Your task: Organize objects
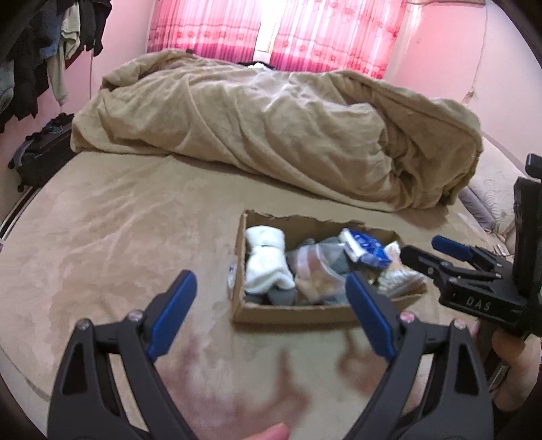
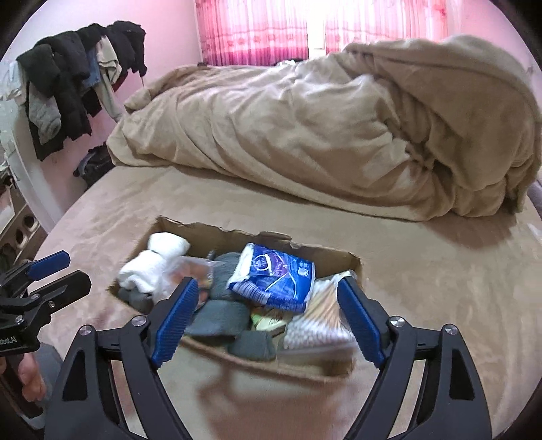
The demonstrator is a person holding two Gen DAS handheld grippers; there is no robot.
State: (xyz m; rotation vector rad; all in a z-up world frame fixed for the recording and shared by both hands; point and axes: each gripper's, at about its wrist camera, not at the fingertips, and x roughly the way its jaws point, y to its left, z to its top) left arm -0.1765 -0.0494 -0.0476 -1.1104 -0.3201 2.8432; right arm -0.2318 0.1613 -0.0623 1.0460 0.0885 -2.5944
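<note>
A shallow cardboard box [image 1: 294,313] [image 2: 216,232] sits on the tan bed sheet. It holds rolled white socks [image 1: 267,259] [image 2: 152,262], grey socks [image 2: 220,311], a blue and white packet [image 1: 364,248] [image 2: 274,276] and a clear bag of cotton swabs [image 2: 316,318]. My left gripper [image 1: 271,311] is open and empty, just short of the box's near wall. My right gripper [image 2: 262,314] is open and empty above the box's near side. Each gripper also shows at the edge of the other view, the right one [image 1: 430,250] and the left one [image 2: 62,269].
A bunched tan duvet [image 1: 271,135] [image 2: 338,128] lies across the far half of the bed. Dark clothes hang on a rack [image 2: 74,81] at the left wall. A dark suitcase [image 1: 40,152] stands beside the bed. Pink curtains [image 1: 271,30] cover the window.
</note>
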